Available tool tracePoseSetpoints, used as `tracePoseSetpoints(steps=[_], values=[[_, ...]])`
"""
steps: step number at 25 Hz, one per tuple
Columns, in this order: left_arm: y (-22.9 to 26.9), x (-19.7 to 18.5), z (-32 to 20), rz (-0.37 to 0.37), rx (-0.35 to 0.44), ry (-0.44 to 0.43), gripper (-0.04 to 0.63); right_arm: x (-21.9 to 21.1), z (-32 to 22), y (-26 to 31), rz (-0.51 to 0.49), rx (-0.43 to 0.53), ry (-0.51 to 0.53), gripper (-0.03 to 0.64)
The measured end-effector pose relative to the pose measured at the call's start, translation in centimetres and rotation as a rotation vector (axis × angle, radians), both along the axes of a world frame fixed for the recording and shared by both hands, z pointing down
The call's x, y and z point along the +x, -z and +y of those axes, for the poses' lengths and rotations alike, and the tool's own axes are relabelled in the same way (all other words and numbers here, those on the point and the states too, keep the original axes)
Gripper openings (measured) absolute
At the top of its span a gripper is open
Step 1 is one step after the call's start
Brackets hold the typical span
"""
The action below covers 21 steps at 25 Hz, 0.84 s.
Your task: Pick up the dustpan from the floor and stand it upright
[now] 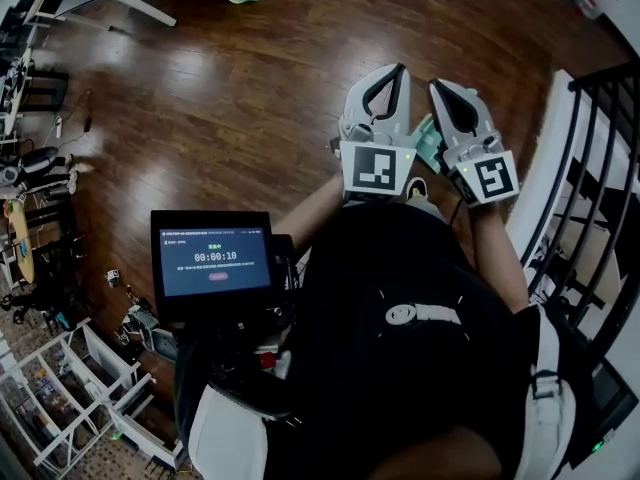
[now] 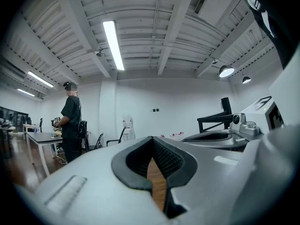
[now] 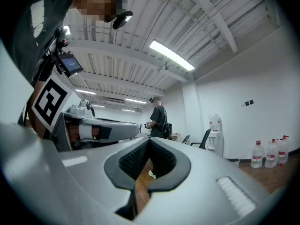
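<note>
Claw tips pressed together with nothing between them, the left claw point(image 1: 398, 71) and right claw point(image 1: 440, 88) sit side by side in front of the wearer, above a screen point(image 1: 211, 258) at the chest. A pale green piece point(image 1: 427, 145) shows low between the two (whether it is the dustpan cannot be told). Dark wood floor point(image 1: 230, 98) spreads beyond. Farther off, a person point(image 2: 71, 121) stands at a surface point(image 2: 44, 138), with water jugs point(image 3: 272, 153) along the white wall.
</note>
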<state>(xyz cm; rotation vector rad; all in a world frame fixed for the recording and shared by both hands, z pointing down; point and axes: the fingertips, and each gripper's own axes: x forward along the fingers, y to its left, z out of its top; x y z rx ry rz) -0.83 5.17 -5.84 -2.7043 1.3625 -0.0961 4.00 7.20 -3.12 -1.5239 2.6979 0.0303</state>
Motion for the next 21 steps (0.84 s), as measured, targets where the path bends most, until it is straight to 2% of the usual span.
tracePoseSetpoints(steps=[4,17,21], values=[[-0.1,-0.7,-0.4,-0.005,0.002,0.017,0.018,-0.3,-0.2,-0.1,-0.021,0.024,0.018,0.002],[-0.6,-2.6,-1.2,0.001,-0.008,0.069,0.018,-0.9,-1.0,-1.0,0.002,-0.002,0.009,0.002],[-0.6,-2.6,-1.2,0.012,-0.010,0.067,0.019,-1.5,-0.7,-0.7,-0.007,0.019,0.044,0.002]])
